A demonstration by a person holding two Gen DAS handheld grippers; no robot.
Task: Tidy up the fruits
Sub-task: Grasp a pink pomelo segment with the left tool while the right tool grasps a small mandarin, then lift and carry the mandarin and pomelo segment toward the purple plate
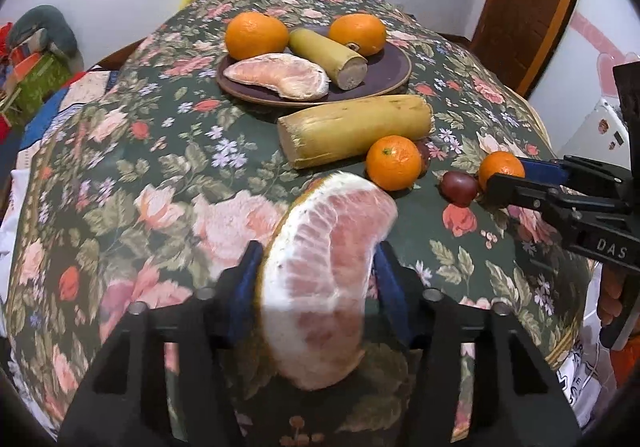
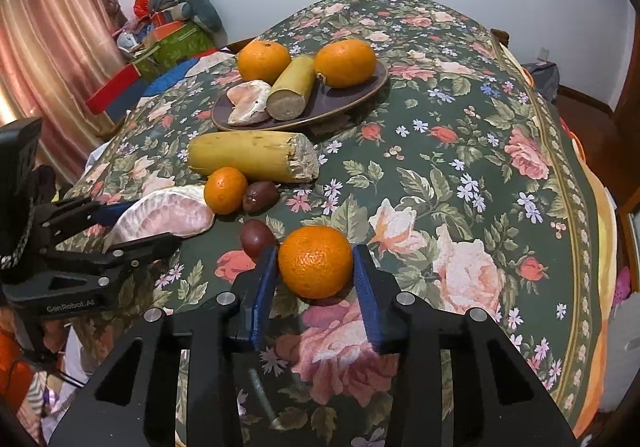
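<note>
So both tongs are clamped: left gripper (image 1: 318, 279) on the pomelo wedge (image 1: 326, 279), right gripper (image 2: 316, 267) on a mandarin (image 2: 315, 261). Lift gently, carry toward the plate (image 1: 394, 81) at 12 o'clock.

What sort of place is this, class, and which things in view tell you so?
Probably a room in a home. A dark green floral tablecloth covers the table, pink satin curtains hang on one side, and stacked coloured gift boxes sit by the white wall, with a round brown plate of fruit.
</note>
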